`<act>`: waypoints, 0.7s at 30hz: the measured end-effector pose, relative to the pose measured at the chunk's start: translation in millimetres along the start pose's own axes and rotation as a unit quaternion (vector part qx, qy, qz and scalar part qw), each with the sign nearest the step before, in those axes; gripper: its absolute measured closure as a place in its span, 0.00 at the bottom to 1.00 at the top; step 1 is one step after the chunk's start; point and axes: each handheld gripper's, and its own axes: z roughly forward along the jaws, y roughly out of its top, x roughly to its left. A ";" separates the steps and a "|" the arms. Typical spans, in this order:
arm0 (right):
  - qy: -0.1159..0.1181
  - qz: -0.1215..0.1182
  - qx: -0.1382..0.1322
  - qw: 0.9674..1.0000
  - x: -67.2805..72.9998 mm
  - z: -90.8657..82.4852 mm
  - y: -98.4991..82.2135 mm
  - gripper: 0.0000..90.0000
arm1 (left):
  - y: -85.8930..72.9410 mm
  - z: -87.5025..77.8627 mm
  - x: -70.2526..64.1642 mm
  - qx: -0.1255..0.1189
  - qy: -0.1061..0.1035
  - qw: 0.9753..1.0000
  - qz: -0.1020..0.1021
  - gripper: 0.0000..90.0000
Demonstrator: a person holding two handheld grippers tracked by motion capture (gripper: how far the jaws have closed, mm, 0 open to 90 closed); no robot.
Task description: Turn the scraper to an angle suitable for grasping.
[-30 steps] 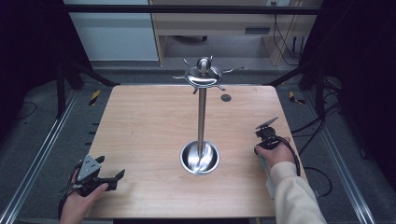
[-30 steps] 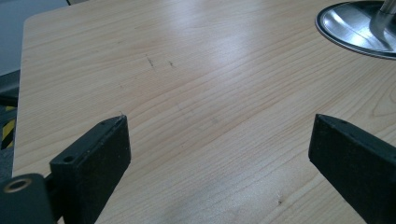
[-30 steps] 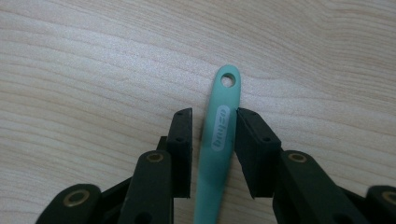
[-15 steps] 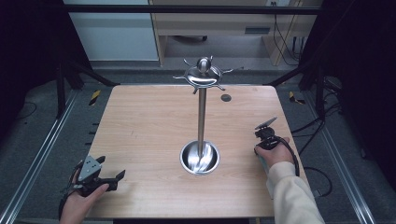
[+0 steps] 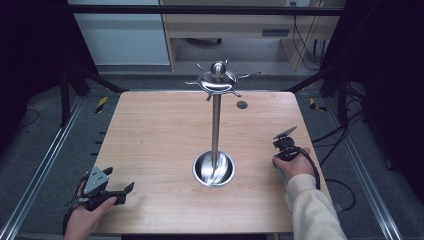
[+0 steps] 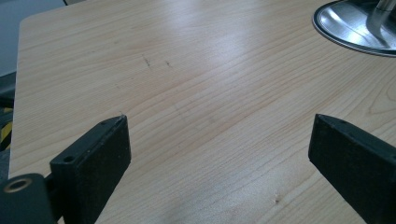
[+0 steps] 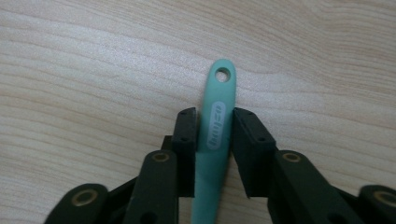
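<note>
Green plastic handle (image 7: pixel 215 126), flat with a holed end, is clamped between the right gripper's (image 7: pixel 214 122) closing jaws on the wood-grain counter (image 7: pixel 93 70). Left gripper (image 6: pixel 219 140) is held open.

The tabletop (image 5: pixel 160 130) was pale wood grain with rounded corners; grey floor (image 5: pixel 45 130) lay around it, with metal rails (image 5: pixel 37 175) at both sides; behind stood a light wooden desk (image 5: pixel 240 30) and a white panel (image 5: pixel 117 37); black cables (image 5: pixel 305 35) hung at the rear right; the sides were dark.
</note>
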 end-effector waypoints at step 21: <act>0.066 0.008 -0.143 0.988 -9.7 -53.2 -18.0 0.82 | -1.3 0.0 1.8 0.001 0.000 1.000 -0.003 0.06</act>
